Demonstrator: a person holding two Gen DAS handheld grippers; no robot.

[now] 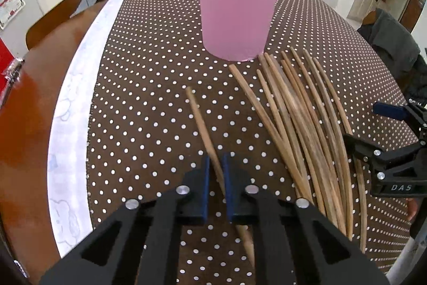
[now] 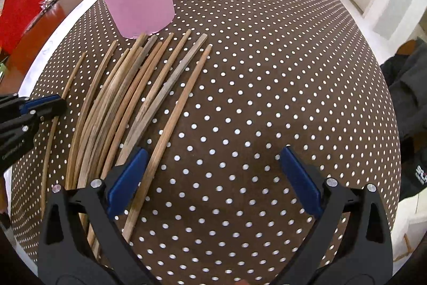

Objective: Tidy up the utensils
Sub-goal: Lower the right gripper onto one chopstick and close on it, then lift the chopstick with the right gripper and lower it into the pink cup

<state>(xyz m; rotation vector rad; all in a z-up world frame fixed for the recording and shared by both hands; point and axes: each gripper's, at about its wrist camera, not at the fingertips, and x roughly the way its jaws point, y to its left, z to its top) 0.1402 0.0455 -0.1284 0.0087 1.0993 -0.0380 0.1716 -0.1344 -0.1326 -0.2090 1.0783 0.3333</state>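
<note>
The left gripper (image 1: 215,178) has its jaws clenched on a single chopstick (image 1: 198,114), a slim tan wooden stick lying apart from the bundle of chopsticks (image 2: 128,98) fanned on the dotted worktop (image 2: 267,71) before the pink cup (image 1: 237,10). The right gripper (image 2: 213,159) hangs with jaws released, its left pad just beside the outermost stick.

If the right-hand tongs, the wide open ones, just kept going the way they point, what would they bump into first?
Probably the dotted tablecloth: the right tongs tilt down at bare cloth. The nearest chopstick lies just beside the left pad, likely missed, though depth is unclear.

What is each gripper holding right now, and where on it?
Left gripper pinches a lone chopstick nearer its close end. Right gripper holds nothing.
</note>
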